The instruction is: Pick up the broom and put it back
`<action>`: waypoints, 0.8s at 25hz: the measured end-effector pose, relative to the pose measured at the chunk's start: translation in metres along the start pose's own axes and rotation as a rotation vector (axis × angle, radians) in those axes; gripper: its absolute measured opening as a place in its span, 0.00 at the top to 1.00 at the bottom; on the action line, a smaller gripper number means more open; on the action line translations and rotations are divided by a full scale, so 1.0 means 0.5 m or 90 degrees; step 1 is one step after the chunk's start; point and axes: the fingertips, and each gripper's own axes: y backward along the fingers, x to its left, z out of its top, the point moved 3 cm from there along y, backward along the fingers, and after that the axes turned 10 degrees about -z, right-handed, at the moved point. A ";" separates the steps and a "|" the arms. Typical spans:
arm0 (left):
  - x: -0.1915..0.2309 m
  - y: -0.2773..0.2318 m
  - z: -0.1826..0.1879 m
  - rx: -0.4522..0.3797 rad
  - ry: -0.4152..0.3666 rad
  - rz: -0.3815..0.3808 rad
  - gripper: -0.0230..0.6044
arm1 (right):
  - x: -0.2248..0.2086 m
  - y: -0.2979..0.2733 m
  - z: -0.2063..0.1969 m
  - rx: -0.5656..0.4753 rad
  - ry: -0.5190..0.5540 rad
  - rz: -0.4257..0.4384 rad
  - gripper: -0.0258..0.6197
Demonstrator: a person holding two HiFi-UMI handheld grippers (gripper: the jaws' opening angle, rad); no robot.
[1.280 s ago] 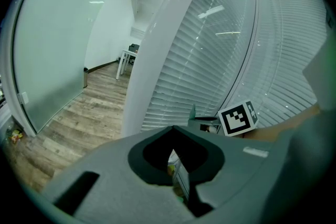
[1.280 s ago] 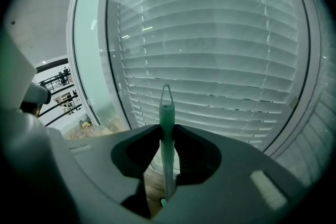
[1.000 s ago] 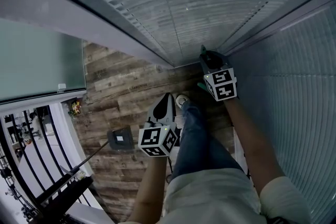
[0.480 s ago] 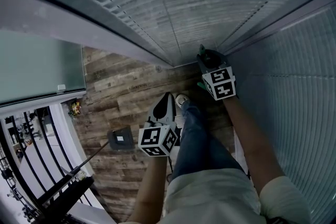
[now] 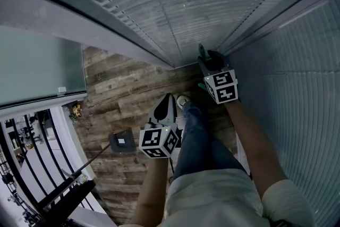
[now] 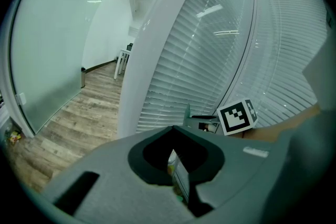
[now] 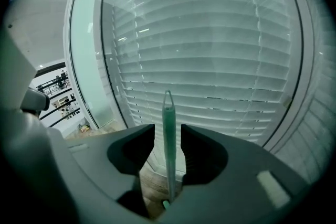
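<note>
The broom's thin green handle (image 7: 168, 155) stands upright in the corner of the slatted blinds, its looped tip (image 5: 201, 50) poking up past my right gripper (image 5: 206, 61). In the right gripper view the handle runs between the jaws of the right gripper (image 7: 168, 131). The jaws have just been opening, and a narrow gap shows on each side of the handle. The broom's head is hidden. My left gripper (image 5: 166, 106) hangs over the floor by the person's leg, its jaw tips (image 6: 172, 128) meeting, holding nothing that I can make out.
Slatted blinds (image 5: 175, 2) cover both corner walls. Wood-plank floor (image 5: 122, 98) lies below, with a grey floor box (image 5: 123, 141). A frosted glass panel (image 5: 37, 66) and black railing (image 5: 32, 167) are at left. The person's jeans leg and shoe (image 5: 184, 101) stand between the grippers.
The green handle's tip shows a little more above the right gripper than before. Both hands stay almost where they were.
</note>
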 end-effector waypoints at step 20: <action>-0.084 0.086 0.022 -0.010 -0.009 -0.011 0.95 | 0.058 0.226 0.040 -0.051 -0.036 -0.008 0.77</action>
